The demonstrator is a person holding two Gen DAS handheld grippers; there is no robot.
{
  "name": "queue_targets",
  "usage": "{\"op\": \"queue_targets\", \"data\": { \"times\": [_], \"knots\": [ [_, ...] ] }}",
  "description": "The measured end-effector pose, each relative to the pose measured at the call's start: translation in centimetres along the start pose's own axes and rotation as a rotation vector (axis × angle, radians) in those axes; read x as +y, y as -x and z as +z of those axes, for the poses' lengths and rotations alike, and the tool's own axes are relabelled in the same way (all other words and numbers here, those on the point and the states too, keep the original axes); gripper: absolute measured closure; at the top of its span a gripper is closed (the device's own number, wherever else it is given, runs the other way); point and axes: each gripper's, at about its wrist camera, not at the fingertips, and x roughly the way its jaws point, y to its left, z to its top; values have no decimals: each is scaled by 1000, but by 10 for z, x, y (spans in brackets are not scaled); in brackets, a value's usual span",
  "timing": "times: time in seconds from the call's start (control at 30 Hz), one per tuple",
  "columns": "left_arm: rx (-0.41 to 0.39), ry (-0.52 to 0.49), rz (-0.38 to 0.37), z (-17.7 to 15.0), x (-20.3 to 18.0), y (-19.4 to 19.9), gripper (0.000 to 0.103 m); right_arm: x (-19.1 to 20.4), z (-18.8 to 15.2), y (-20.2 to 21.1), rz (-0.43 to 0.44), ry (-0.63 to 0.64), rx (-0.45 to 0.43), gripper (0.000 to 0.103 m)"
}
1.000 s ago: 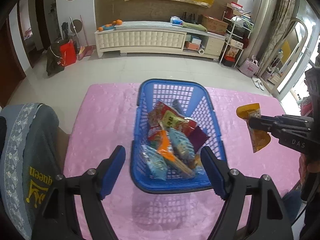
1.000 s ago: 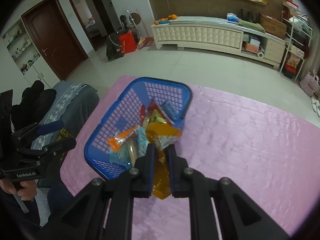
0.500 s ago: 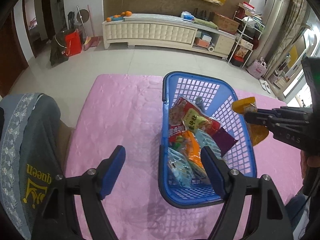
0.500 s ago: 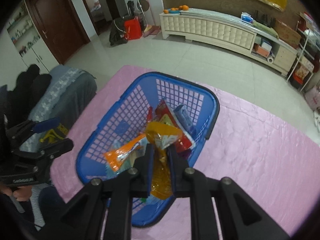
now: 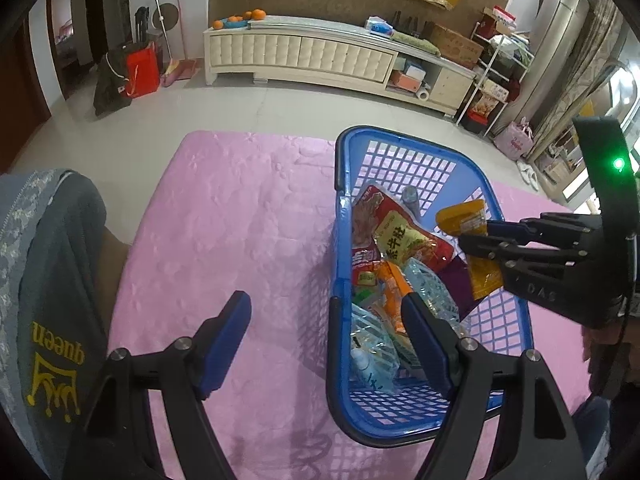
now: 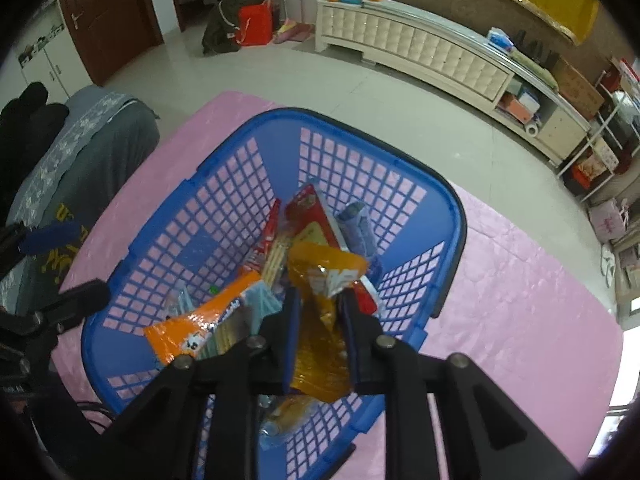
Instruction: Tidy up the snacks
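The amber snack packet hangs over the blue basket, pinched between the jaws of the right gripper, with its crumpled top poking out ahead and its long tail trailing back between them. In the left wrist view the same packet sits toward 3 o'clock, above the basket's right-hand side. Below it lie the red packet, an orange one and pale blue wrapped sweets.

Risks, as I judge them: the hold is on thin, slippery film, so the packet could slide free early. Released too near the right rim, it might drape over the edge and fall onto the pink bench. The left gripper, jaws wide and holding nothing, straddles the basket's near left wall; a bump there could shove the basket.
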Motion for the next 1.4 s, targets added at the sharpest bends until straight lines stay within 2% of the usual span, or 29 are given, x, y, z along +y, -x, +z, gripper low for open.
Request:
{"op": "queue_targets", "data": {
  "times": [0.07,0.13,0.2,0.33,0.47,0.6,0.73,0.87,0.93,1.0,1.07,1.1,1.13,1.23,1.3,1.37,1.4],
  "knots": [
    [3,7,-1,0,0,0,27,0,-2,-1,2,-1,5,57],
    [-2,3,7,-2,-3,4,27,-1,-4,0,17,-2,0,39],
    [-14,0,11,-5,-5,9,27,-3,-10,7,4,-5,-24,31],
    [-46,14,5,-15,-11,20,27,-8,-20,20,0,-11,-51,30],
    [-113,16,-43,-32,-24,40,27,-19,-41,38,64,-89,-98,29],
    [-178,-28,3,-49,-49,58,27,-23,-63,57,93,-124,-139,29],
    [-255,-60,3,-66,-72,81,27,-23,-85,92,88,-124,-247,29],
    [-366,-70,28,-85,-95,105,27,-20,-112,122,2,-94,-350,29],
    [-410,-74,3,-92,-104,115,27,-21,-126,134,-19,-96,-382,29],
    [-437,-66,-34,-99,-110,123,27,-17,-145,151,-116,-79,-434,29],
    [-492,-57,-51,-108,-116,134,27,-12,-162,165,-188,-65,-483,22],
    [-520,-56,-41,-113,-120,139,27,-13,-170,170,-197,-71,-499,12],
    [-545,-55,-20,-117,-124,143,27,-12,-178,175,-202,-80,-517,6],
    [-595,-55,31,-132,-134,153,27,-10,-205,195,-225,-122,-577,3],
    [-628,-60,29,-142,-139,159,27,-7,-219,206,-235,-135,-614,0],
    [-625,-92,25,-151,-147,162,25,-3,-235,218,-244,-150,-658,0],
    [-622,-109,15,-156,-150,163,18,0,-242,223,-247,-154,-674,0]
  ]
}}
